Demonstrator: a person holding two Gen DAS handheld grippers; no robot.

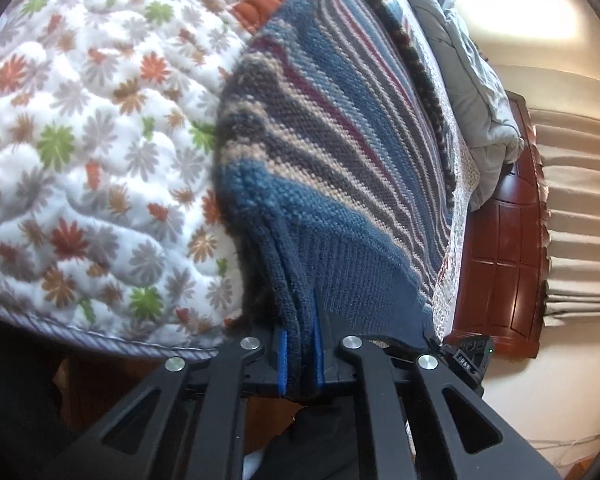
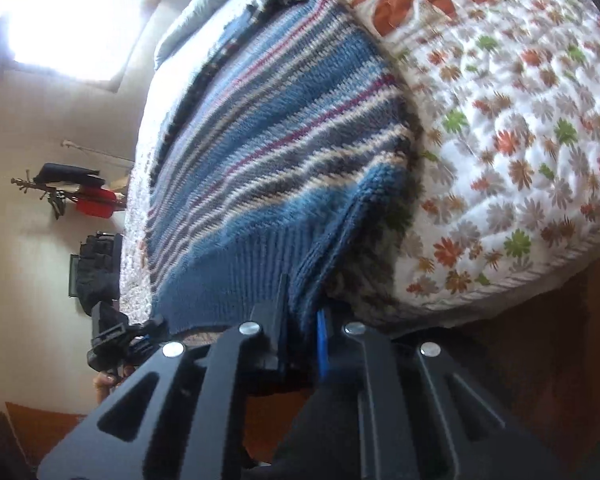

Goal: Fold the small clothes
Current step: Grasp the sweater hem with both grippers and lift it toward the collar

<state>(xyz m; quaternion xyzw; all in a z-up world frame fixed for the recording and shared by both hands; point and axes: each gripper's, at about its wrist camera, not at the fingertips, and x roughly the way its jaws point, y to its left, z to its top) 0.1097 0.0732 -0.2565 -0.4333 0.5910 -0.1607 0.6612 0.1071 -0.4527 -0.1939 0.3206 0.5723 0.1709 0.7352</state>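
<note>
A striped knit sweater (image 1: 320, 140) in blue, grey, cream and maroon lies flat on the bed, its blue ribbed hem toward me. My left gripper (image 1: 300, 344) is shut on one corner of that hem, the knit bunched between the blue pads (image 1: 282, 360). In the right wrist view the same sweater (image 2: 268, 140) stretches away, and my right gripper (image 2: 304, 320) is shut on the opposite hem corner. The other gripper (image 2: 116, 340) shows at the hem's far end, with a hand below it. Each wrist view shows only one folded edge of the hem inside the jaws.
The bed carries a white quilt with orange, green and grey flowers (image 1: 100, 140), its piped edge (image 1: 100, 332) near me. A grey duvet (image 1: 472, 80) is heaped beyond the sweater. Red-brown wooden panelling (image 1: 504, 240), pleated curtains (image 1: 580, 200), a bright window (image 2: 60, 12) and a coat stand (image 2: 72, 192) surround the bed.
</note>
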